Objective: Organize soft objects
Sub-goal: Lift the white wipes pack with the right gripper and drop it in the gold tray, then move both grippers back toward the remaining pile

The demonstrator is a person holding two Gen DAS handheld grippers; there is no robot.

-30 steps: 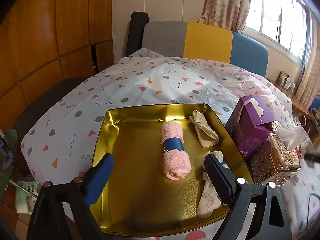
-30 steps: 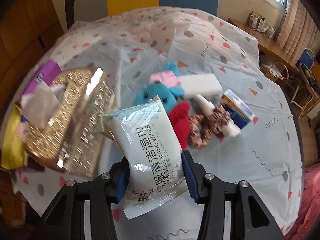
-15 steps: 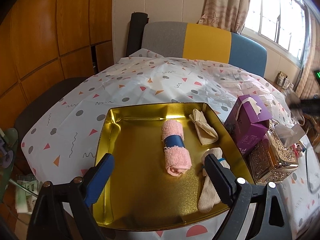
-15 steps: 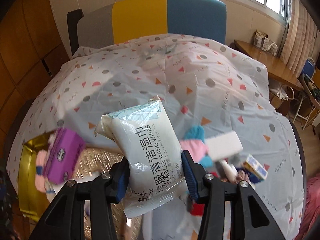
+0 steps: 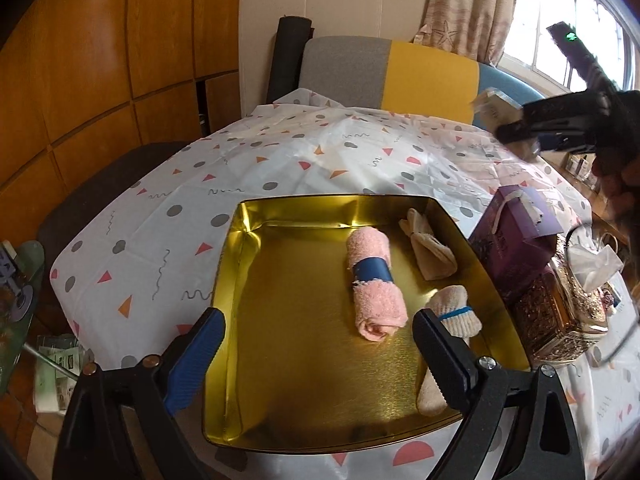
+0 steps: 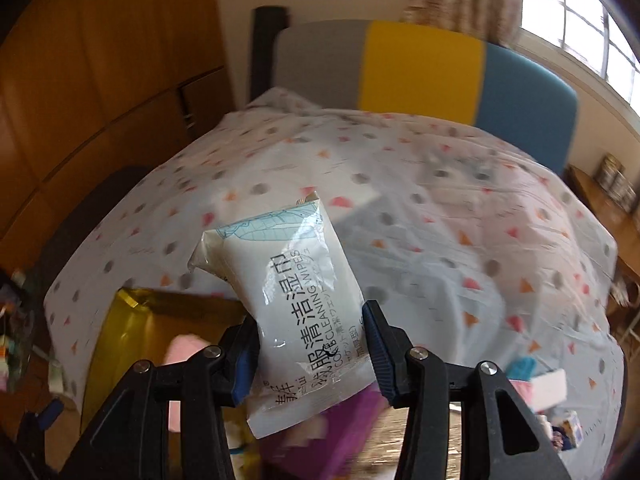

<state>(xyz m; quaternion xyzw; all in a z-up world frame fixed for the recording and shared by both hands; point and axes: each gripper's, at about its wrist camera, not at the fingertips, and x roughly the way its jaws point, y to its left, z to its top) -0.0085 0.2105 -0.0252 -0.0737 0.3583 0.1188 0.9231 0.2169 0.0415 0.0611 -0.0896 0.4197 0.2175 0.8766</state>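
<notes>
White wipes pack point(image 6: 296, 308) tilts upper-left, clamped in right tongs point(image 6: 310, 350); left tongs point(image 5: 316, 344) wide.

We see a white wipes pack point(image 6: 298, 312) held tilted above the table. In the gold tray point(image 5: 280, 360) lie a banded pink towel roll point(image 5: 374, 284) and two beige sock bundles point(image 5: 430, 248).

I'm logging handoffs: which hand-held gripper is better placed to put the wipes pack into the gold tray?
Right hand-held gripper: it is shut on the wipes pack; the left hovers open over the gold tray.
</notes>
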